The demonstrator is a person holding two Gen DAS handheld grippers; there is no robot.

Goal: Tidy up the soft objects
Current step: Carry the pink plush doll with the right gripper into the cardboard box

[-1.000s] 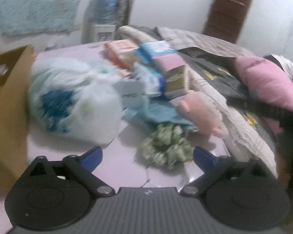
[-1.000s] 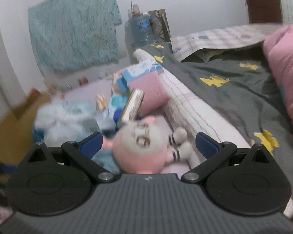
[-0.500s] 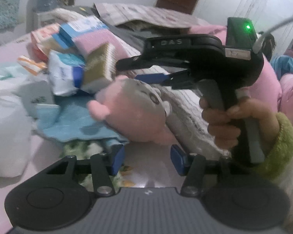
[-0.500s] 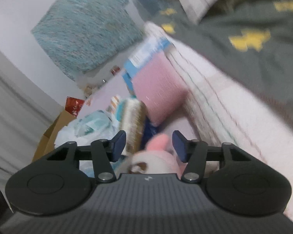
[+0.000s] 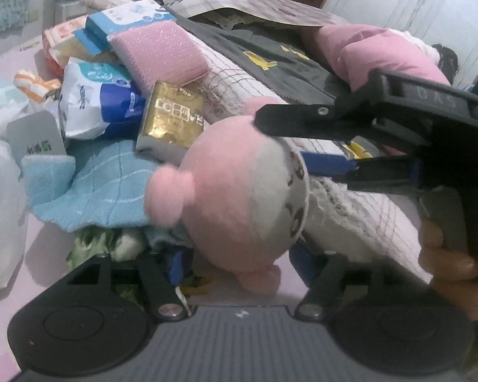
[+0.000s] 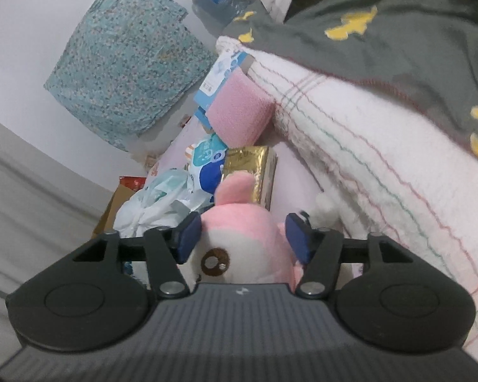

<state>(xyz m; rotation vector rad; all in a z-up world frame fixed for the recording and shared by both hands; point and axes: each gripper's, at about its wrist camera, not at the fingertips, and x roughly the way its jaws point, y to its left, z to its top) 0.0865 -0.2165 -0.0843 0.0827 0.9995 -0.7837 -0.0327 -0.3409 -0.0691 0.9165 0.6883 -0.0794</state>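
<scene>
A pink and white plush toy (image 5: 235,203) lies on the pink bed surface beside a pile of soft goods. My right gripper (image 6: 243,238) is shut on the plush toy (image 6: 242,238), its blue pads against both sides of the head; in the left wrist view it reaches in from the right (image 5: 290,140). My left gripper (image 5: 235,265) sits just in front of the toy, partly closed, and the toy's lower part lies between its fingers. A blue towel (image 5: 105,187) and a green floral scrunchie (image 5: 108,245) lie to the left.
A pink sponge (image 5: 162,51), gold packet (image 5: 172,121), blue-white tissue pack (image 5: 95,102) and boxes are piled behind. A white plastic bag (image 5: 0,210) lies at the left. Folded blankets (image 6: 382,146) and a pink pillow (image 5: 376,51) lie to the right. A cardboard box (image 6: 111,207) stands beyond.
My right gripper has come down over the plush toy and closed on its head. My left gripper has swung right, narrowed and moved close to the toy.
</scene>
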